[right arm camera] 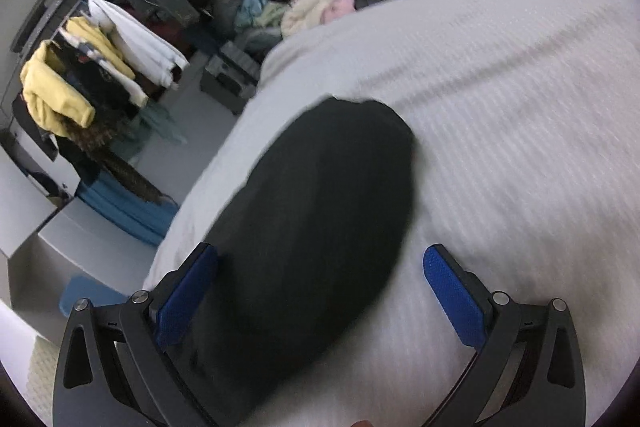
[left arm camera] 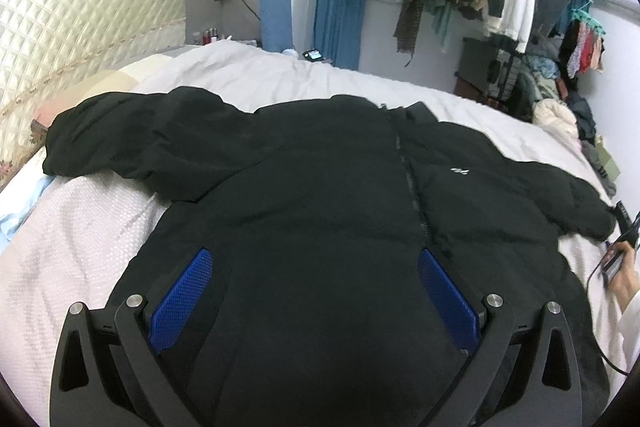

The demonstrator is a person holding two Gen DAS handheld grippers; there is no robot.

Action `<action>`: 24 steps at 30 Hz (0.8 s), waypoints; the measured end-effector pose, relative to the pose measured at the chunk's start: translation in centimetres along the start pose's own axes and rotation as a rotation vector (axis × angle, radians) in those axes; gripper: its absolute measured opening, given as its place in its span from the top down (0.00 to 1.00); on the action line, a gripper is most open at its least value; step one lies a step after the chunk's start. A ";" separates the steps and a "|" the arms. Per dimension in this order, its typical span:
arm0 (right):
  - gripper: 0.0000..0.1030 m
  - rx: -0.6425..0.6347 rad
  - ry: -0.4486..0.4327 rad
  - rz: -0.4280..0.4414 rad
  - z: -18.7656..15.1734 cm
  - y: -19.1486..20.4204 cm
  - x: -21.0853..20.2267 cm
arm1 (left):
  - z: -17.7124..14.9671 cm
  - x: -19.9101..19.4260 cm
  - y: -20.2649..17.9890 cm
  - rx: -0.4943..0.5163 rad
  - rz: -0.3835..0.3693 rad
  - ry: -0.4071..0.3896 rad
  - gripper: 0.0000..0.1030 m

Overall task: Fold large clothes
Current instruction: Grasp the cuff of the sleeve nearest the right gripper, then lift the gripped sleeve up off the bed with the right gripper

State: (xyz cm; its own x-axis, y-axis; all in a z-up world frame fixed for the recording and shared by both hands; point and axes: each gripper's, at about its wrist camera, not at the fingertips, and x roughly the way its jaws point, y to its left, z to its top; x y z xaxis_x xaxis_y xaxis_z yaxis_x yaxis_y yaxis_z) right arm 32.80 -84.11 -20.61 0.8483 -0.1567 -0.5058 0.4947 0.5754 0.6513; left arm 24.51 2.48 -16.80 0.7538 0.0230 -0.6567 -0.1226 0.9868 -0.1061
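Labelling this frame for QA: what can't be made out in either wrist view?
- Left wrist: black jacket hem, cut off by the bottom edge behind the left gripper.
- Left wrist: right gripper, clipped by the right edge; jaws unreadable here.
- Right wrist: sleeve, motion-blurred; cuff detail lost.
- Left wrist: bottles, too small.

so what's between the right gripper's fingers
The jacket's black sleeve end lies between the open right gripper's fingers, on the white bedspread, in the right wrist view.
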 end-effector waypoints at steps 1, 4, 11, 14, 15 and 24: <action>0.04 -0.006 -0.002 0.009 0.2 0.1 0.6 | 0.1 0.4 0.0 0.001 0.007 0.004 0.00; 0.21 -0.021 -0.005 0.031 0.7 0.2 2.1 | 0.1 2.2 -0.3 0.005 0.030 0.032 0.00; 0.62 -0.049 0.015 0.066 1.0 0.4 3.4 | -0.3 4.6 -0.8 0.021 0.050 0.074 0.00; 0.75 -0.047 0.036 0.057 1.4 0.8 2.9 | -0.4 4.5 -0.9 0.032 0.057 0.072 0.00; 0.80 -0.041 0.041 0.061 1.6 1.1 2.5 | -0.4 4.3 -0.8 0.038 0.061 0.066 0.00; 0.92 -0.148 -0.027 0.051 4.8 6.6 -5.2 | -0.2 1.7 -0.3 0.065 0.043 0.033 0.00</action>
State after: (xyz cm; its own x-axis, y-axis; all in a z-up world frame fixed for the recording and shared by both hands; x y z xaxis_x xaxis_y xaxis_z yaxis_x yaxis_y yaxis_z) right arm 32.56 -83.37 -11.03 0.8772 -0.1445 -0.4579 0.4195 0.6945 0.5845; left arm 25.68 2.20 -18.05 0.7267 0.0610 -0.6842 -0.1113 0.9933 -0.0297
